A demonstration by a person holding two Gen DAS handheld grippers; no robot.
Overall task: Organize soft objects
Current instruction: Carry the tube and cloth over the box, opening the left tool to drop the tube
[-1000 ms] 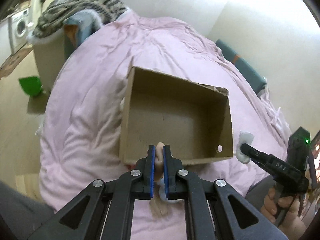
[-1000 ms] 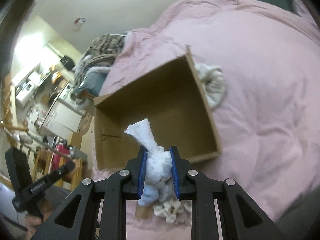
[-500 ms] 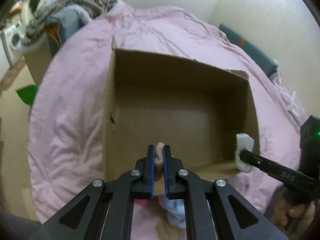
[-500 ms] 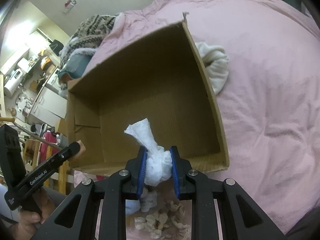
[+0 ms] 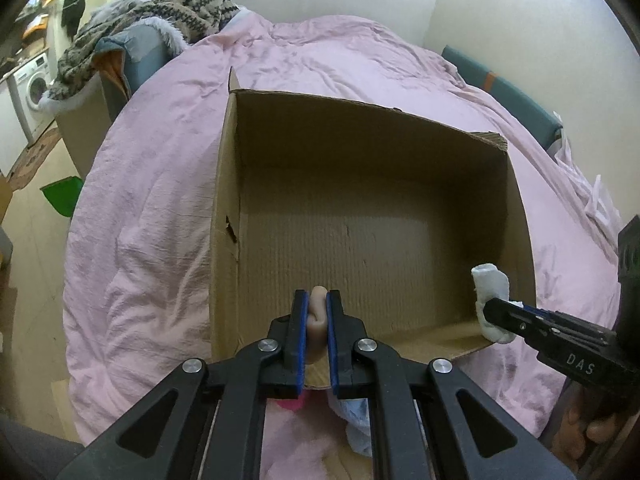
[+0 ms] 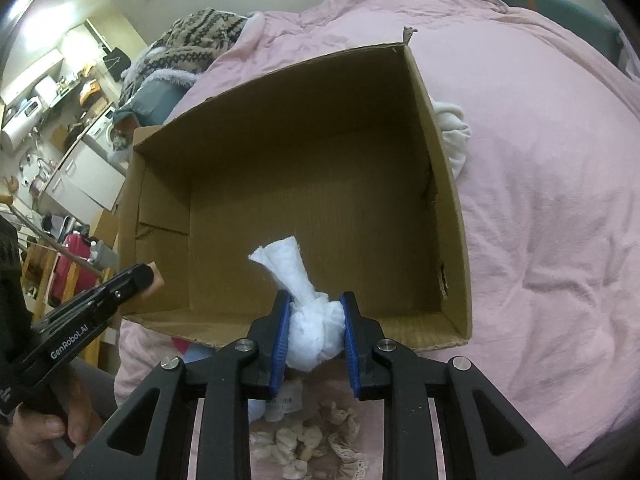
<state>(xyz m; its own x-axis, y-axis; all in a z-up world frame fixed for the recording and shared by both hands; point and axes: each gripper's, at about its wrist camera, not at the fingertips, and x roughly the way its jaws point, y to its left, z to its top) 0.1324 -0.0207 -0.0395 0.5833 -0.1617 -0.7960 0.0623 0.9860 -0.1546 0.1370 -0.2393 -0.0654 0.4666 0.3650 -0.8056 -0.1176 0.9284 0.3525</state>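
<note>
Left wrist view riding just behind its fingers, looking down and forward into the cardboard box point(image 5: 360, 216) from its near rim, right wrist view likewise at close range (box point(image 6: 296, 184) at 12 o'clock in both), each catching the other gripper at the edge, right gripper point(image 5: 496, 312) at 3 o'clock, left gripper point(image 6: 140, 280) at 9 o'clock.

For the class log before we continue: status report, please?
Left hand-held gripper shut on beige soft piece. Right hand-held gripper shut on white knotted cloth. Brown cardboard box open, nothing blocking.

open box point(image 5: 360, 216) — bare floor, walls around
</note>
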